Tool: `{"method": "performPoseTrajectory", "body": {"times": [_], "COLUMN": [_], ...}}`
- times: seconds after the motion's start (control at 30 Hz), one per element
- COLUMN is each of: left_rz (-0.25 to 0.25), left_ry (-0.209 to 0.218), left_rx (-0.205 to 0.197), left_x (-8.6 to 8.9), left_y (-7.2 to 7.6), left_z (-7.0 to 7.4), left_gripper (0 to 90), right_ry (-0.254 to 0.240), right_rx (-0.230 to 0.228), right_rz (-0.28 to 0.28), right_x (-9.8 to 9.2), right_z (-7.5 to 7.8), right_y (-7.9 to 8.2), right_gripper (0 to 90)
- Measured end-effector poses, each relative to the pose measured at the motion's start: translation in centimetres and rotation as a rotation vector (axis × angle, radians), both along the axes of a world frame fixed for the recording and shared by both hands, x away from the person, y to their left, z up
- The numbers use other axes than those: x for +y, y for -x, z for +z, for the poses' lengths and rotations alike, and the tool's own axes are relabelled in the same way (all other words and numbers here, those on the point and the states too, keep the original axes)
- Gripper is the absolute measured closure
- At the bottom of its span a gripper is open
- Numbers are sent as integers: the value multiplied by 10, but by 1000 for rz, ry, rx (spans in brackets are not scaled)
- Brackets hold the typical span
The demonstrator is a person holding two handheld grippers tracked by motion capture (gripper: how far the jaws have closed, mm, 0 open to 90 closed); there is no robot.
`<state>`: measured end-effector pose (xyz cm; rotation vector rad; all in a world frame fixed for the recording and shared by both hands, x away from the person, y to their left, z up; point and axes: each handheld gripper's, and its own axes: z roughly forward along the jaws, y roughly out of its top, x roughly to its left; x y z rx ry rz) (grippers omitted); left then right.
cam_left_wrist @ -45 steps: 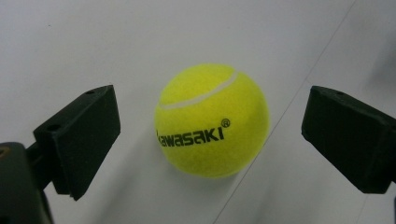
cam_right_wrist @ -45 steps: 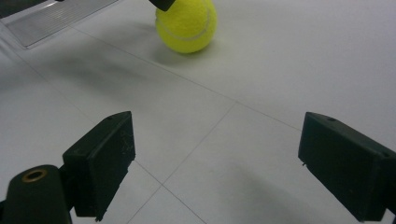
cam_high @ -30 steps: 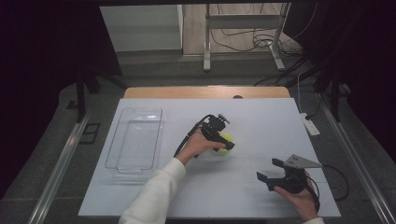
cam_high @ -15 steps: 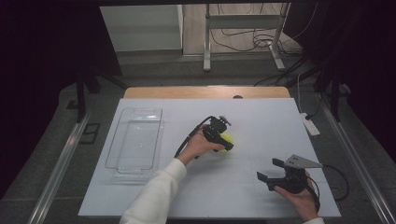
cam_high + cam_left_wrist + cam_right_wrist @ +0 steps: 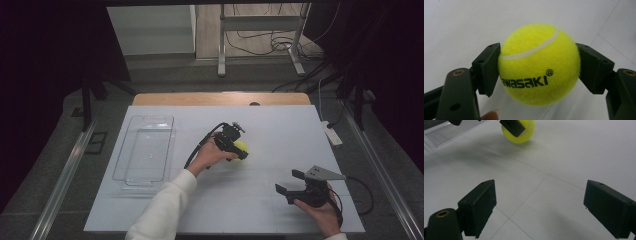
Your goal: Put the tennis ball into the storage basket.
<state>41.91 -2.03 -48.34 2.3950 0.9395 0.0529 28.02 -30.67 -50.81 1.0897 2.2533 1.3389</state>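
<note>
The right gripper [image 5: 539, 207] hovers low over the white table [image 5: 574, 157], its two black jaws spread wide apart with nothing but bare surface between them. Farther off sits a yellow tennis ball [image 5: 522, 135], with a jaw of the left gripper [image 5: 512, 126] against its near side. A clear tray [image 5: 451, 131] lies beyond.

Yellow tennis ball [image 5: 539, 65]; black lettering, white seam; mid-table, between jaws.

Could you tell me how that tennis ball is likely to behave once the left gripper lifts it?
The felt-covered tennis ball probably grips well against the left gripper pads, which press both its sides. Being round, it would likely roll across the table if released. It looks light.
</note>
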Motion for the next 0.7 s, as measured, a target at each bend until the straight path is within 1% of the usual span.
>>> {"method": "performPoseTrajectory", "body": {"times": [0.03, 0.1, 0.2, 0.37, 0.7], "left_rz": [3, 11, -1, 2, 15], "left_ry": [3, 24, 36, 29, 44], "left_rx": [-4, -9, -6, -11, -36], "left_x": [1, 3, 7, 13, 29], "left_y": [1, 3, 5, 7, 15], "left_z": [1, 4, 7, 8, 17], "left_gripper": [267, 267, 267, 267, 267], "right_ry": [0, 0, 1, 3, 4], "right_rx": [0, 0, 0, 1, 0], "right_rz": [0, -1, 0, 0, -4], "right_x": [0, 0, 0, 0, 0], "right_z": [0, 0, 0, 0, 0], "right_y": [0, 0, 0, 0, 0], "right_gripper": [112, 112, 112, 112, 112]}}
